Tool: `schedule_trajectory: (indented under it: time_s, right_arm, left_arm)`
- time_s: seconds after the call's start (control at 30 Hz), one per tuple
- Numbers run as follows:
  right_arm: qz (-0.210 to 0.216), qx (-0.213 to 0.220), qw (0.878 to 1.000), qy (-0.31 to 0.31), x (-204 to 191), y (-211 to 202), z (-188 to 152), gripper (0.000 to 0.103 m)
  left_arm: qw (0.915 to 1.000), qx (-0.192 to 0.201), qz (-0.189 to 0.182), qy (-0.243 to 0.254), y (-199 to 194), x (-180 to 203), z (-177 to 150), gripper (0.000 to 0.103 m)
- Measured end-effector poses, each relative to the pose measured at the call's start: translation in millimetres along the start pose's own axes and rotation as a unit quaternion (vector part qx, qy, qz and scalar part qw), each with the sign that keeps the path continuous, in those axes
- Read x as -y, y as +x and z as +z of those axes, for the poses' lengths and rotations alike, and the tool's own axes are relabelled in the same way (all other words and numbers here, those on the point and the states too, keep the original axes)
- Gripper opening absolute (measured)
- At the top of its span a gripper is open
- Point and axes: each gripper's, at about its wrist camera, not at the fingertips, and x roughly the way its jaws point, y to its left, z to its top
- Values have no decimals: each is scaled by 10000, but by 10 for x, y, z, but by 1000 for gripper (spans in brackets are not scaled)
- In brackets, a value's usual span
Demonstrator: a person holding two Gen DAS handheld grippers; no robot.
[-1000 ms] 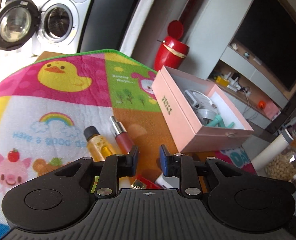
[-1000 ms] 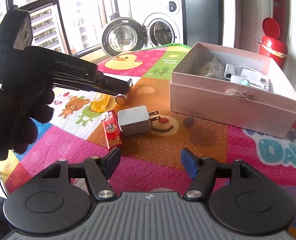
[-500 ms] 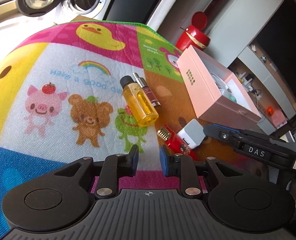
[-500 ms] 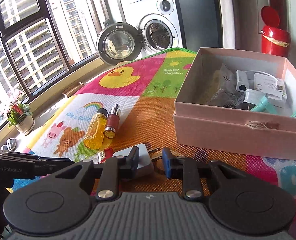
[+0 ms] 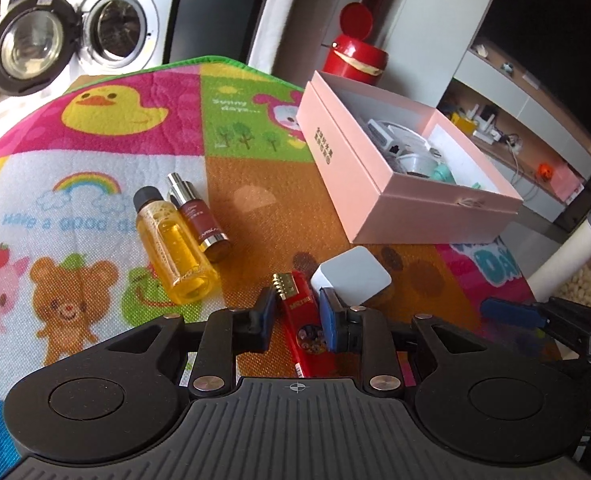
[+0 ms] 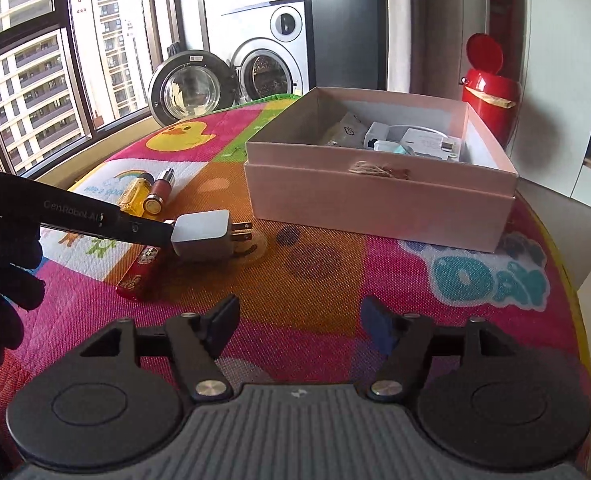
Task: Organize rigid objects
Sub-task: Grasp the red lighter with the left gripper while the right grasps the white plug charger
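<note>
Cartoon play mat point(image 5: 107, 148), washing machine point(image 6: 273, 66) behind

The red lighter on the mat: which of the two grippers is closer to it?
Left. The left gripper straddles the red lighter with fingers apart; the right gripper sits open, well back from it.

White charger point(image 5: 351, 276) crowds red lighter point(image 5: 301, 320); bare mat point(image 6: 307, 276) toward box point(image 6: 379, 200).

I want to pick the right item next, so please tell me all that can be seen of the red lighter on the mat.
The red lighter is a slim, glossy, plastic-looking stick with printed cartoon pictures and a gold metal head. It lies flat on the colourful mat, close beside the white charger. The left gripper is over it, open, one finger on each side; contact cannot be told.
</note>
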Motion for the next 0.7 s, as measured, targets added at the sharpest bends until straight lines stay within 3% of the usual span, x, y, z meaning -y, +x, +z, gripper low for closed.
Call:
schedule_trajectory:
  time_s: [0.1,0.23,0.43,0.57,0.7]
  right_arm:
    - [62,52,9999,80,3,-14,37,68]
    - [240,104,9997,35,-80,42,164,70]
    - [391,-65,9992,-51,-240,313,401,72]
    - [653,-259,9974,-139,-360,514,506,76]
    - [604,-380,9970,-300,-484,698,549,76]
  left_arm:
    - [9979,53,185,624,3,149,-70,32]
    - [9958,107,277,870,-18,194,-124,33]
    - [9956,20,224,914,-206,47,-237,33]
    - [9974,-3,95,711,-316,-115,-299,32]
    - [9989,29,15,460,-338,-177,-321,32]
